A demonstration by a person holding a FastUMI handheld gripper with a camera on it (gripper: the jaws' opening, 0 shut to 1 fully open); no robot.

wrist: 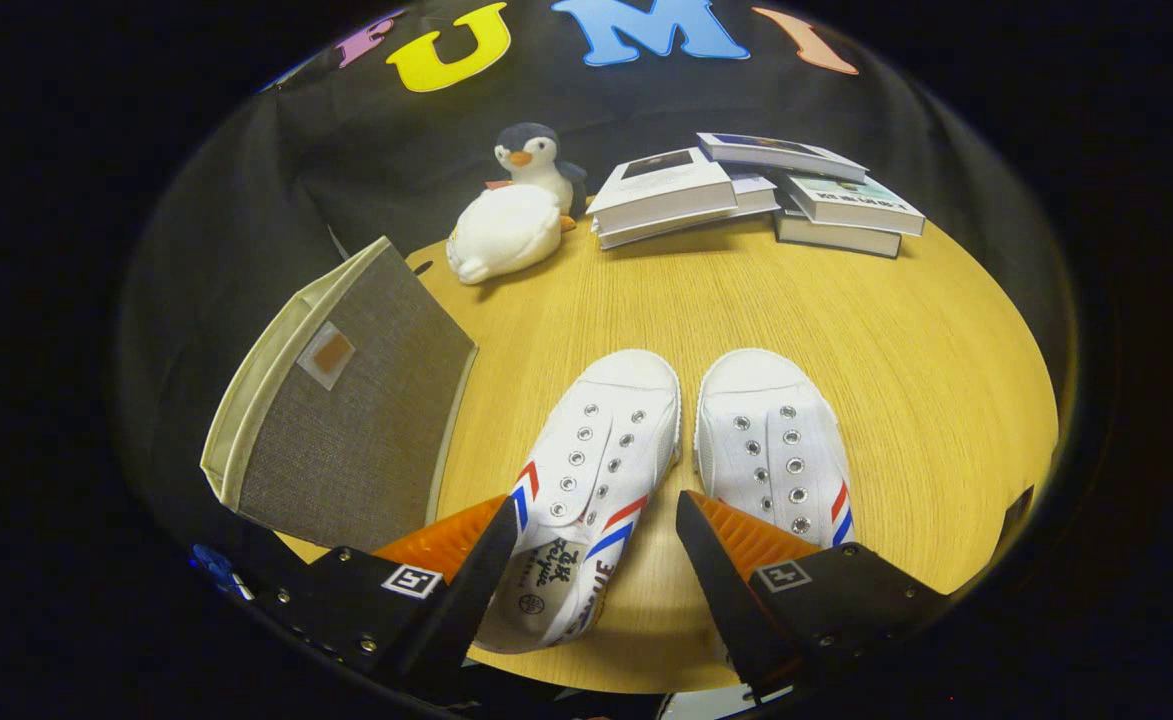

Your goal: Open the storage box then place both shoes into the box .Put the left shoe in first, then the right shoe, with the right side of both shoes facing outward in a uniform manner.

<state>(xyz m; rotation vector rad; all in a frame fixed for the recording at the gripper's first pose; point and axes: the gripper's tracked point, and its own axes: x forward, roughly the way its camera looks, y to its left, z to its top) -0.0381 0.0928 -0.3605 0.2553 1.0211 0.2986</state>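
Shoes: left shoe (591, 480) and right shoe (776, 450) both on the table (896, 330); box (346, 410) untouched. Your gripper (596, 560) is spread open, empty.

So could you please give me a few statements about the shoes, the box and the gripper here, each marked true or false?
1. The gripper is open, with the heel end of the left shoe between its fingers. True.
2. The right shoe already lies inside the storage box. False: both shoes lie side by side on the table.
3. The gripper is shut on the left shoe. False: its fingers stand apart and do not visibly press on it.
4. A toy penguin and some books lie beyond the shoes. True.
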